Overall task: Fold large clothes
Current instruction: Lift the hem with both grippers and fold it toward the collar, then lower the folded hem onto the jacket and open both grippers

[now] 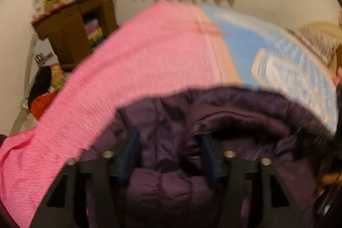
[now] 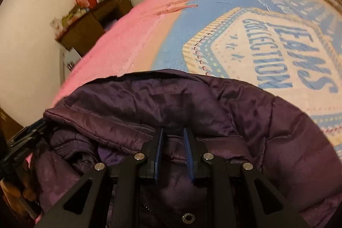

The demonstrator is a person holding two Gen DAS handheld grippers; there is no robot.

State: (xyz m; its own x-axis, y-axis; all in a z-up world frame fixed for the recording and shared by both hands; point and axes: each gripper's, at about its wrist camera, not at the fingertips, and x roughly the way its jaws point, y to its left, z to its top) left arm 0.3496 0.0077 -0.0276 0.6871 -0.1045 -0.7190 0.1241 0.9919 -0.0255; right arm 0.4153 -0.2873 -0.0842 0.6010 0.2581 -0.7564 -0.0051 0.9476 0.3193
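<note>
Though the left wrist view is blurred, the left tongs (image 1: 168, 155) stand spread above a dark purple padded jacket (image 1: 213, 121) that lies bunched on a bed; fabric shows between the blue pads (image 1: 131, 149) but they do not press it. The pink blanket (image 1: 128, 61) covers the bed's left side and a blue printed blanket (image 1: 267, 52) its right. A brown cabinet (image 1: 70, 29) stands by the wall. In the right wrist view, the right tongs (image 2: 174, 142) are nearly pressed together, a narrow gap left, over the jacket's (image 2: 171, 99) folded edge, pinching nothing that I can make out. A hand (image 2: 23, 191) holding the other tool shows at lower left.
</note>
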